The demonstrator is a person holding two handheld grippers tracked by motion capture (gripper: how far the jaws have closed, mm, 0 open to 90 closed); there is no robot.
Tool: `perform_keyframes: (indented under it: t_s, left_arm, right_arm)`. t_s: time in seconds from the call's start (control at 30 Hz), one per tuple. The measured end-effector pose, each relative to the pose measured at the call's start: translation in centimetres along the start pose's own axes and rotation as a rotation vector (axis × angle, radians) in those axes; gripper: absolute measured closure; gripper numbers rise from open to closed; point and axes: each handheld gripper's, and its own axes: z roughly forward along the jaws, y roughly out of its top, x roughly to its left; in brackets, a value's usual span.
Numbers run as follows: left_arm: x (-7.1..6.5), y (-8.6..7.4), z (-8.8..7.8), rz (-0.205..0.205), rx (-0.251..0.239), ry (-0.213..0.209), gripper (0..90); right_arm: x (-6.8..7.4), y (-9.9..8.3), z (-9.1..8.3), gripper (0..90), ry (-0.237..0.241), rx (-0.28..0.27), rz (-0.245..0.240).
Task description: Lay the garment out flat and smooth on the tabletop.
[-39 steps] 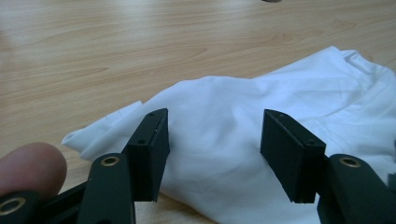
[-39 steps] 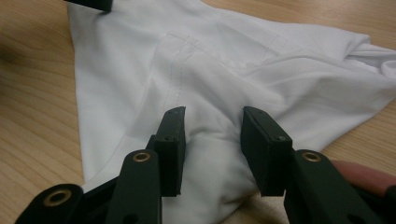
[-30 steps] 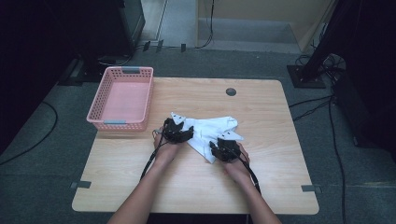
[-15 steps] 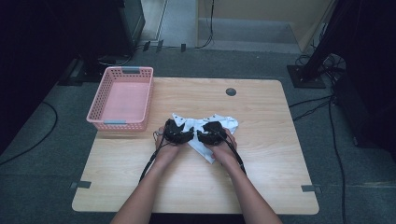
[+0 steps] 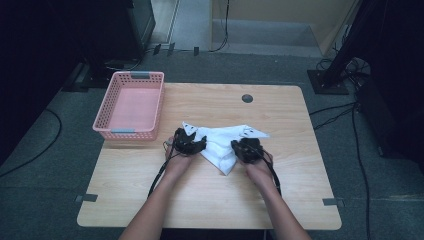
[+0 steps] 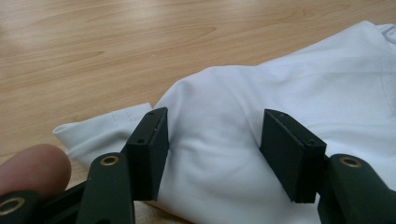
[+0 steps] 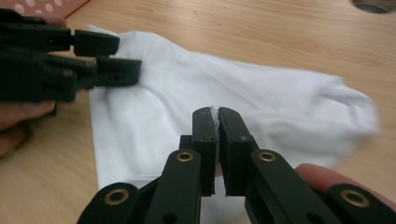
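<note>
- Pinching a thin fold of the white cloth between its two black jaws, the right gripper is holding them almost together, with a sliver of white fabric showing in the narrow gap at the tips.
- Standing with its jaws spread wide apart, the left gripper is resting over the cloth; white fabric is lying in the gap between the jaws, and neither jaw is clamping it.
- A fingertip is showing at the bottom left of the left gripper view, beside the gripper's body.
- In the right gripper view the left gripper is showing at the upper left, sitting at the cloth's far left edge, with a hand behind it.
- Seen from the high view, the cloth is lying crumpled near the middle of the wooden table, stretching between the two grippers, with pointed corners sticking out toward the far side.
- The left gripper is sitting at the cloth's left end and the right gripper at its right near edge; both forearms are coming in from the bottom.
- A pink basket is standing on the table's far left corner, well apart from the cloth.
- A round dark grommet is sitting in the tabletop toward the far edge.
</note>
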Motion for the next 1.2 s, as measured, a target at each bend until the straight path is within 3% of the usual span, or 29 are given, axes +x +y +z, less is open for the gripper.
perform_keyframes:
  t_s: [0.07,0.1,0.2,0.3,0.37,0.43,0.53,0.67,0.77,0.87,0.97,1.03,1.2]
  left_arm:
    - [0.0,0.0,0.0,0.002,0.0,0.001,42.6]
    - [-0.1,0.0,0.0,0.005,0.001,0.003,42.4]
    - [-0.1,0.0,0.0,0.004,0.0,0.001,41.9]
    - [-0.1,0.0,0.0,0.007,0.002,0.003,41.5]
    - [-0.1,0.0,0.0,0.008,0.002,0.003,41.1]
    - [-0.2,0.0,0.0,0.007,0.001,0.001,40.7]
    - [-0.2,0.0,0.0,0.007,0.0,0.001,40.4]
    - [-0.2,0.0,0.0,0.007,0.001,0.001,40.3]
    - [-0.1,0.0,0.0,0.007,0.001,0.0,40.3]
    - [-0.1,0.0,0.0,0.008,0.002,0.001,40.3]
    - [-0.2,0.0,0.1,0.008,0.001,0.002,40.3]
    - [-0.2,0.0,0.1,0.018,0.003,0.006,40.3]
    - [-0.3,0.2,0.3,0.038,0.009,0.001,38.9]
  right_arm:
    - [-0.5,-0.5,-1.0,86.9,-0.001,-0.001,0.004]
    - [-1.3,-1.8,-2.8,86.9,0.001,0.008,0.008]
    - [-2.1,-4.1,-4.9,86.5,0.007,0.03,0.015]
    - [-2.9,-6.2,-6.2,83.6,0.005,0.058,0.047]
    - [-3.5,-7.3,-6.6,77.1,0.003,0.084,0.058]
    - [-4.0,-7.6,-6.9,72.0,-0.024,0.084,0.076]
    - [-4.5,-6.3,-7.3,68.5,-0.065,0.027,0.104]
    - [-4.1,-3.2,-5.7,62.5,-0.031,-0.03,0.046]
    - [-4.3,-1.4,-3.2,59.4,-0.055,-0.035,0.004]
    - [-4.6,-0.4,-0.6,52.0,-0.072,-0.046,0.009]
    - [-4.9,-0.5,1.7,40.6,-0.071,-0.053,0.018]
    - [-5.1,-0.9,2.7,38.7,-0.106,-0.033,0.002]
    - [-5.6,-1.9,3.2,37.9,-0.152,0.017,0.024]
